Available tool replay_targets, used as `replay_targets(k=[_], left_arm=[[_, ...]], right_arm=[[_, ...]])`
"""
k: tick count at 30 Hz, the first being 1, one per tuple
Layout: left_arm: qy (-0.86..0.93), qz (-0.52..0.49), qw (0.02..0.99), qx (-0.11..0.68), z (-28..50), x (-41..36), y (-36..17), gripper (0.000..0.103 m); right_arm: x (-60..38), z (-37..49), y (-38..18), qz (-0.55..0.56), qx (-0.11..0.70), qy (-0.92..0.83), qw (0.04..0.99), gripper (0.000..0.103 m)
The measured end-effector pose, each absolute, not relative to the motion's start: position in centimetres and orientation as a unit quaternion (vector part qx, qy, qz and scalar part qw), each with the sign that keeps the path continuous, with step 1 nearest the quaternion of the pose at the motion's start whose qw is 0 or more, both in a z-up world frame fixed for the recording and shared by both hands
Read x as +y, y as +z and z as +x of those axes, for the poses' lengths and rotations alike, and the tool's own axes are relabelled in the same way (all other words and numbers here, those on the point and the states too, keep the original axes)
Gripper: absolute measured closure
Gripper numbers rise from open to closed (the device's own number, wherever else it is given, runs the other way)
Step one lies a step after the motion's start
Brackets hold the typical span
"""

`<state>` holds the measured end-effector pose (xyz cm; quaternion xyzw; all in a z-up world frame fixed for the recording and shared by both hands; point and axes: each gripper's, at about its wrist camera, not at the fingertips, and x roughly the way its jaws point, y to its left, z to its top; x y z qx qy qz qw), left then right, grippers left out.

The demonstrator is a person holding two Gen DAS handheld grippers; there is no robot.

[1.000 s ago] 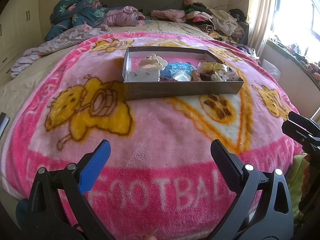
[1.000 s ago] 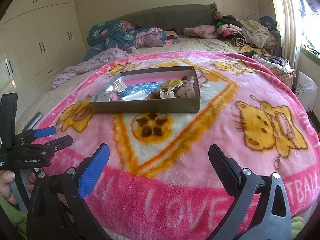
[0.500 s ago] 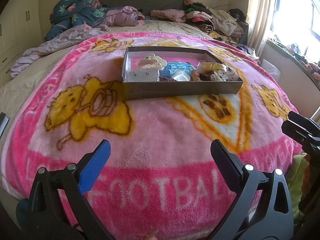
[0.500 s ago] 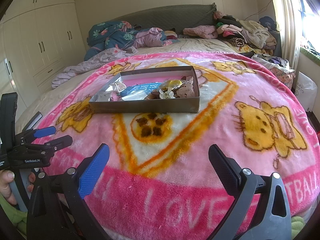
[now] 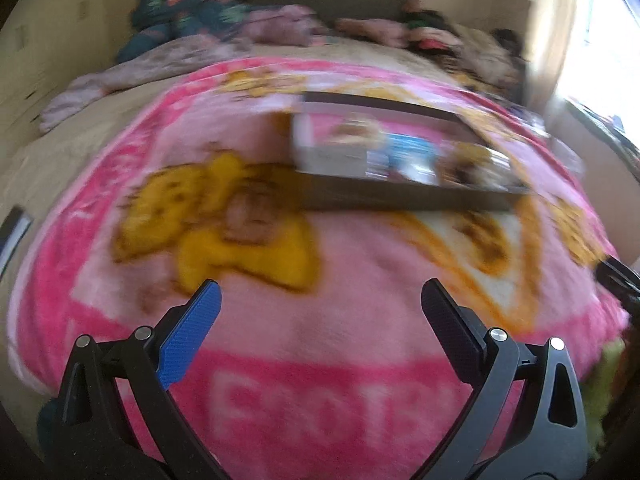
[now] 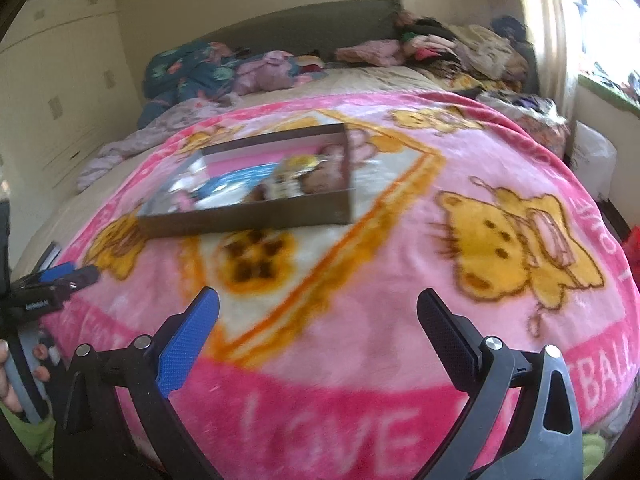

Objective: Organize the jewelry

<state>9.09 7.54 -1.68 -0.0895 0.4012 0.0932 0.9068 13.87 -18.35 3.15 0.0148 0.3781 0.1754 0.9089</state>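
Nearest in the left wrist view, the left gripper (image 5: pixel 320 300) has its jaws wide apart w/ nothing between them, one pad blue and one black, above the pink fleece blanket with yellow cartoon bears (image 5: pixel 320 320). In the right wrist view the right gripper (image 6: pixel 318 306) is also spread wide and empty, over the same blanket near the white letters. At the left edge of that view a hand (image 6: pixel 8 376) grips the left tool's handle. Further back, approx. in the middle of the blanket, lies the shallow dark cardboard tray with jewelry (image 6: pixel 256 222), well apart from both grippers. Inside it are a blue card, a whitish small box and some brownish and gold pieces; both views are blurred, so details can't be told. Behind, at the headboard, crumpled clothes and bedding (image 6: pixel 208 72) are piled, and a bright window is at the right.
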Motion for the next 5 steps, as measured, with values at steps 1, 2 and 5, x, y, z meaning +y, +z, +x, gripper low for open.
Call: replay_targets(k=[1, 2, 5], left_arm=[[0.115, -0.099, 0.903, 0.401, 9.9, 9.6, -1.8, 0.009], [0.149, -0.106, 0.897, 0.402, 10.8, 12.0, -2.0, 0.009], [0.236, -0.121, 0.877, 0.4, 13.3, 19.2, -2.8, 0.009]], right_arm=[[-19.5, 15.2, 3.0, 0.024, 0.379, 0.16, 0.911, 0.004], [-20.8, 16.7, 2.7, 0.03, 0.383, 0.135, 0.913, 0.004], [-25.2, 22.5, 1.2, 0.023, 0.398, 0.054, 0.916, 0.004]])
